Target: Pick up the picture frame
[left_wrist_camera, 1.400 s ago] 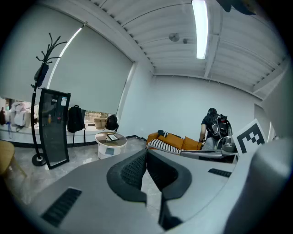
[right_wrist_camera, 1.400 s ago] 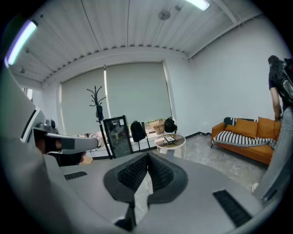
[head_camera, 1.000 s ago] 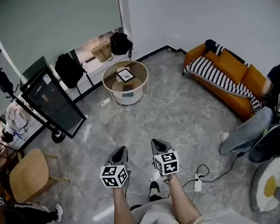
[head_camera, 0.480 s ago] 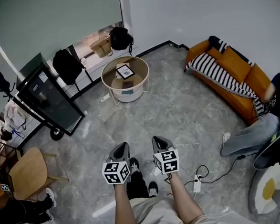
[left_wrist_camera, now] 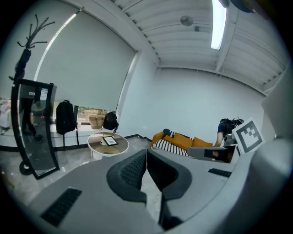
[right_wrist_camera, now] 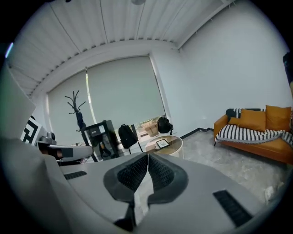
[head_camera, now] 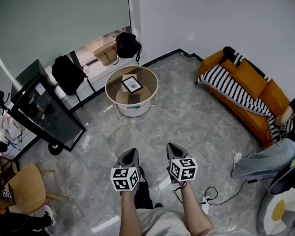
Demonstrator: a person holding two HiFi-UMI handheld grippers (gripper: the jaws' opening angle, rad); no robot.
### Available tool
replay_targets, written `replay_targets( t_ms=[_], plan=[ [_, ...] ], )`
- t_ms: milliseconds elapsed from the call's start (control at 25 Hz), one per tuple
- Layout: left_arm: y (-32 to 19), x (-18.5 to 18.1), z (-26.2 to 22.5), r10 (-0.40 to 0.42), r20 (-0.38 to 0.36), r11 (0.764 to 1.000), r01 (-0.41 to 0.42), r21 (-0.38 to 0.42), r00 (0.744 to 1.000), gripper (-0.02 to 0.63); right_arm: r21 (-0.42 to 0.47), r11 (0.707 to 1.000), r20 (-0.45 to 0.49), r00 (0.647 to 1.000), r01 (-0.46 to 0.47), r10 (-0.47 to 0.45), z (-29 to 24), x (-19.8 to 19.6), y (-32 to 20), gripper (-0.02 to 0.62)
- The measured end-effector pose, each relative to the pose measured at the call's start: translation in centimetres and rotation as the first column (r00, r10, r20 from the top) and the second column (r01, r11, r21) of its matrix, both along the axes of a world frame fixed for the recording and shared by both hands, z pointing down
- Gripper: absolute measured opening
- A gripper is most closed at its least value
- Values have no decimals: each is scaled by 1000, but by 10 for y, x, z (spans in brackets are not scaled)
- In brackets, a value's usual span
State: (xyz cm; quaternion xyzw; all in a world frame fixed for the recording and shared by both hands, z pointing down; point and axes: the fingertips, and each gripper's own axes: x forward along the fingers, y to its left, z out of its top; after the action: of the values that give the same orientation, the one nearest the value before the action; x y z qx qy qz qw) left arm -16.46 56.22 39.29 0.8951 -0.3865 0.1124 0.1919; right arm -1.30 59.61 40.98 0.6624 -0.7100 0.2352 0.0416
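Note:
The picture frame [head_camera: 131, 84], a small dark-rimmed frame with a white print, lies flat on a round white side table [head_camera: 107, 91] near the far wall. It also shows far ahead as the frame [left_wrist_camera: 110, 140] in the left gripper view and the frame [right_wrist_camera: 162, 144] in the right gripper view. My left gripper [head_camera: 131, 152] and right gripper [head_camera: 172, 147] are held side by side over the floor, well short of the table, both pointing toward it. The left gripper [left_wrist_camera: 146, 151] has its tips together with nothing between them. The right gripper [right_wrist_camera: 147, 155] is likewise shut and empty.
An orange sofa [head_camera: 246, 85] with a striped blanket stands at the right, and a seated person [head_camera: 271, 156] is beyond it. A black wheeled mirror stand [head_camera: 46, 114], backpacks [head_camera: 66, 74] and a wooden chair [head_camera: 24, 191] line the left. A cable and power strip [head_camera: 204, 206] lie on the floor.
Both grippers have moved forward across the floor toward the round table, staying shut. The table and frame sit lower and nearer in the head view, and a foot has stepped forward.

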Motion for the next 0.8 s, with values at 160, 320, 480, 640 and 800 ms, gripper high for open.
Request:
replay_targets(
  t_ms=[160,320,480,640,800],
  plan=[
    [-74,7,1,21,8,1000,-21,-20,1000,21,-18,999,34,999,-40,40,3,17,-66,35],
    [-148,24,-16,80,-58,996,-81,-24,995,20,-5,998,8,998,-64,64,-13,29,-138,35],
    [-213,40,-21,126,-108,991,-130,-28,986,21,9,998,14,998,-60,60,-26,37,-208,35],
    [-271,39,-14,173,-81,984,-176,-23,982,20,15,998,73,996,-53,52,-23,28,-271,35],
    [-325,28,-13,146,-119,988,-151,-38,982,20,2,1000,57,998,-12,12,-17,15,-319,34]
  ],
)
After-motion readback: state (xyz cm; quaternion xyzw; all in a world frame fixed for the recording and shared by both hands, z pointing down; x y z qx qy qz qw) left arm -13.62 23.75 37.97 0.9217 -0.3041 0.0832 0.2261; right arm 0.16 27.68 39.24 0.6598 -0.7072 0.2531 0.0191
